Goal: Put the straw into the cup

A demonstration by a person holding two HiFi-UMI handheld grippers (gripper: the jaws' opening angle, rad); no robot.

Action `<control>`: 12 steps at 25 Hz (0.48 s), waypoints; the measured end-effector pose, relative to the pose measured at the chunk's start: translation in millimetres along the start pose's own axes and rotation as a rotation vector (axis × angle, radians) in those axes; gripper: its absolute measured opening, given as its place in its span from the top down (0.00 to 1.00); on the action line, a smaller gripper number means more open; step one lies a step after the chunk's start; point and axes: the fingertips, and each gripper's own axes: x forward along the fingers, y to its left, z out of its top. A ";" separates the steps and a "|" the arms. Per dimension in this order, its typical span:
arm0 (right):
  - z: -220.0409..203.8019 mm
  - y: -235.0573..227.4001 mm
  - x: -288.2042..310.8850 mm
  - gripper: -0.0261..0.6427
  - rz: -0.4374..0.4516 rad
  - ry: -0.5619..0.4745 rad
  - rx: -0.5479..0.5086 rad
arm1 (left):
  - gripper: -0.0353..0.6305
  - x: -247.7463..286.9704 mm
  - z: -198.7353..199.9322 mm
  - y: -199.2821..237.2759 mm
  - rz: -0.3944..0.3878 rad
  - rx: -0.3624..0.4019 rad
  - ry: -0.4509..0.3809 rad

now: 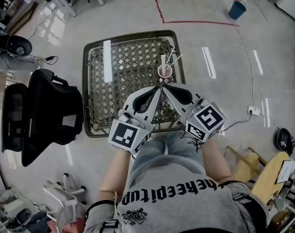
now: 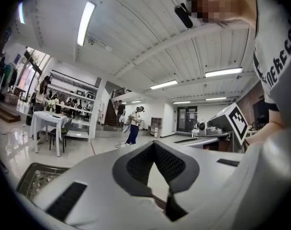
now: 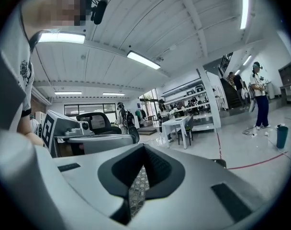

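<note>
Apparently finished: the left tool (image 1: 156,90) and right tool (image 1: 166,87) are each pressed together on nothing, and their tips lean inward to a point, almost touching. Just beyond that point, at twelve o'clock, the cup (image 1: 165,72) stands upright on the lattice surface (image 1: 123,57), with pale straws (image 1: 163,60) already standing in it. No loose straw shows, so nothing seems left to do. Both forearms (image 1: 114,171) are drawn close in at six o'clock, and a black chair (image 1: 45,110) sits at nine o'clock.
</note>
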 end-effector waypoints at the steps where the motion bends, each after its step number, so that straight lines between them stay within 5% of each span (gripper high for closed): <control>1: 0.2 1.3 -1.7 0.93 -0.006 0.000 -0.005 | 0.88 -1.1 0.9 -1.6 -0.005 0.002 0.001; 12: 4.2 26.5 -11.0 0.94 -0.045 -0.009 -0.057 | 0.88 -20.8 10.4 -8.4 -0.042 0.024 -0.029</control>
